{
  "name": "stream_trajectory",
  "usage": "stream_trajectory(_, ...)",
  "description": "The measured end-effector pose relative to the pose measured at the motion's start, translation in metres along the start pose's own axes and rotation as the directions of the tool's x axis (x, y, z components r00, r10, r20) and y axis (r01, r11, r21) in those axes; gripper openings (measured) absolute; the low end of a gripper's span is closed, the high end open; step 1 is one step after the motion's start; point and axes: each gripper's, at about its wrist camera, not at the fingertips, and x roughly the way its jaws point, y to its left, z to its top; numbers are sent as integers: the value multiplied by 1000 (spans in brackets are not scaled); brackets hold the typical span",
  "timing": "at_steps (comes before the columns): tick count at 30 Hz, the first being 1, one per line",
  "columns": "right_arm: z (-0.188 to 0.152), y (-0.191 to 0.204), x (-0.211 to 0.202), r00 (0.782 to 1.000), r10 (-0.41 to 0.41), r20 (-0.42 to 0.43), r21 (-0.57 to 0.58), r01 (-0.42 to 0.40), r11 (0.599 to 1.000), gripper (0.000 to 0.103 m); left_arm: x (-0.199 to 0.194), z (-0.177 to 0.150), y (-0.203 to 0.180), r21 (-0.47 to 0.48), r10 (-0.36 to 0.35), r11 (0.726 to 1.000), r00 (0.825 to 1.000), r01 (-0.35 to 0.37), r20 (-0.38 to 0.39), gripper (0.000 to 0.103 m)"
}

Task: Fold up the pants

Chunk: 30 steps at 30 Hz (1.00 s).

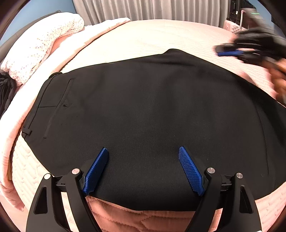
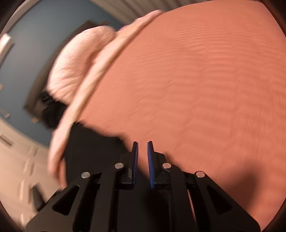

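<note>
Left gripper [image 1: 143, 151]: its blue ribbed fingers [image 1: 191, 171] are spread wide, tips low over the near part of the pants, with nothing between them.

Right gripper [image 2: 142, 145]: in its own view the two blue pads stand nearly together with a narrow gap between them, and nothing shows in that gap. In the left wrist view the same tool [image 1: 230, 53] is a blurred dark shape at the far right, above the bed and apart from the cloth.

Pants [image 1: 152, 116]: black, lying flat across the bed — the waistband end with a belt loop and a pocket slit lies to the left, the cloth runs off to the right. The near edge lies just past the left gripper's base, where the quilted cover shows. In the right wrist view a dark patch of them [image 2: 93, 148] shows at lower left, much blurred.

Bed cover [image 1: 143, 221]: pink and quilted, with stitched shapes near the camera; it reaches under and well beyond the pants.

Blanket [image 1: 100, 33]: pale pink, bunched along the left edge of the bed.

Dotted bedding [image 1: 44, 46]: white with small spots, heaped at the far left.

Curtain [image 1: 152, 9]: grey, pleated, behind the bed — farthest back.
</note>
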Motion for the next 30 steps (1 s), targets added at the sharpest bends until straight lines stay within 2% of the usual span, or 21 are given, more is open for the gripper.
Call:
stream_trajectory(1, -22, 9, -2, 999, -16, -36, -46, 14, 999, 12, 0, 1, -1, 1, 5, 1000, 1000, -5, -4, 80)
stream_trajectory(2, -49, 8, -5, 991, -112, -72, -99, 105, 990, 18, 1, 2, -1, 1, 8, 1000, 1000, -8, -8, 80)
stream_trajectory(3, -71, -6, -16, 973, -219, -69, -102, 211, 972, 12, 1, 4, 0, 1, 10, 1000, 1000, -10, -12, 80)
stream_trajectory(4, -88, -24, -39, 981, -194, -20, -18, 194, 981, 6, 2, 5, 0, 3, 10, 1000, 1000, -10, -17, 80)
stream_trajectory(5, -107, -47, -79, 967, -251, 45, 162, 240, 957, 9, 2, 7, 0, 6, 13, 1000, 1000, -13, -23, 80)
stream_trajectory(6, -126, -53, -112, 931, -355, 86, 251, 324, 912, 14, 1, 8, -2, 11, 16, 1000, 999, -16, -28, 80)
stream_trajectory(8, -177, -43, -161, 881, -455, 130, 209, 424, 881, 15, 2, 11, -2, 20, 19, 1000, 999, -18, -37, 80)
stream_trajectory(10, -228, -53, -179, 827, -562, 25, 160, 552, 819, 35, 2, 13, -4, 26, 31, 999, 998, -30, -46, 81)
stream_trajectory(11, -262, -66, -205, 815, -578, 46, 174, 563, 808, 34, 2, 15, -6, 33, 43, 999, 998, -41, -51, 81)
stream_trajectory(13, -309, -89, -268, 777, -624, 87, 349, 562, 750, 31, -2, 19, -13, 63, 83, 995, 995, -79, -52, 80)
stream_trajectory(15, -345, -99, -329, 653, -755, 59, 513, 629, 584, 34, -14, 20, -25, 119, 143, 983, 989, -138, -33, 80)
stream_trajectory(16, -352, -98, -344, 637, -768, 75, 525, 629, 573, 36, -21, 20, -30, 135, 150, 980, 989, -147, -16, 80)
stream_trajectory(17, -356, -97, -356, 636, -764, 106, 539, 609, 581, 36, -30, 19, -38, 143, 149, 979, 989, -148, 2, 80)
stream_trajectory(18, -356, -103, -366, 655, -745, 127, 562, 572, 598, 37, -37, 18, -45, 145, 141, 979, 990, -141, 11, 80)
stream_trajectory(19, -351, -115, -372, 691, -709, 142, 572, 527, 628, 43, -43, 16, -53, 145, 134, 980, 991, -135, 18, 80)
stream_trajectory(21, -336, -137, -376, 699, -700, 151, 568, 518, 640, 58, -55, 13, -73, 142, 115, 983, 993, -118, 29, 80)
stream_trajectory(24, -304, -182, -374, 704, -701, 115, 544, 546, 637, 58, -66, 5, -106, 157, 87, 983, 996, -91, 26, 80)
stream_trajectory(25, -294, -193, -366, 723, -681, 115, 521, 540, 661, 59, -67, 3, -117, 171, 79, 982, 997, -81, 19, 80)
stream_trajectory(26, -291, -207, -366, 740, -664, 108, 488, 543, 684, 48, -68, 0, -126, 184, 74, 980, 997, -75, 14, 80)
stream_trajectory(27, -284, -213, -361, 733, -676, 74, 446, 582, 680, 30, -67, -4, -139, 209, 73, 975, 997, -73, 7, 80)
stream_trajectory(30, -273, -235, -372, 702, -703, 112, 498, 572, 651, 33, -64, -14, -159, 260, 94, 961, 996, -88, -11, 80)
